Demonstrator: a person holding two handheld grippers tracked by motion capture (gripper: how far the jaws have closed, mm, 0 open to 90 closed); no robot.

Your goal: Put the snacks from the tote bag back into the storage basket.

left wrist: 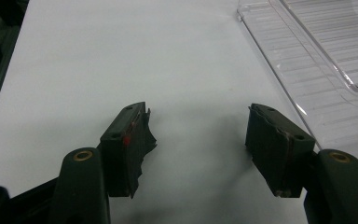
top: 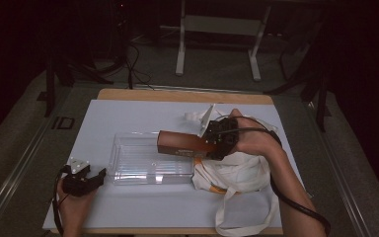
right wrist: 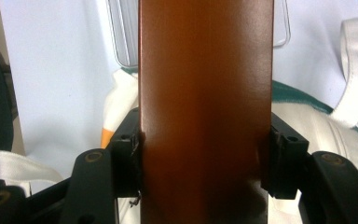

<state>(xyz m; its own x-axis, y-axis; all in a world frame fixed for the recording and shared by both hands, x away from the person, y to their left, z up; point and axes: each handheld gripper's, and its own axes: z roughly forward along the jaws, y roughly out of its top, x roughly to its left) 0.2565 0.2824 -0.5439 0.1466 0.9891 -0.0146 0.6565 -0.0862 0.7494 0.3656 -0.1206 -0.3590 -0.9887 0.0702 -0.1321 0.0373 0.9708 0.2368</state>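
Note:
My right gripper (top: 216, 142) is shut on a long brown box (top: 183, 144), held level above the right end of the clear plastic tray (top: 128, 170). In the right gripper view the brown box (right wrist: 205, 107) runs up between both pads (right wrist: 129, 158), which press on its sides, and the tray's rim (right wrist: 119, 42) shows beyond it. My left gripper (top: 91, 175) rests near the table's front left corner, beside the tray's left end. Its jaws stand wide apart in the left gripper view (left wrist: 198, 140), with bare white table between them.
A cream cloth bag (top: 237, 175) with orange trim and long straps lies right of the tray, under my right hand. A small white crumpled item (top: 193, 116) lies at the back. The white table sheet (top: 143, 207) is bare along the front.

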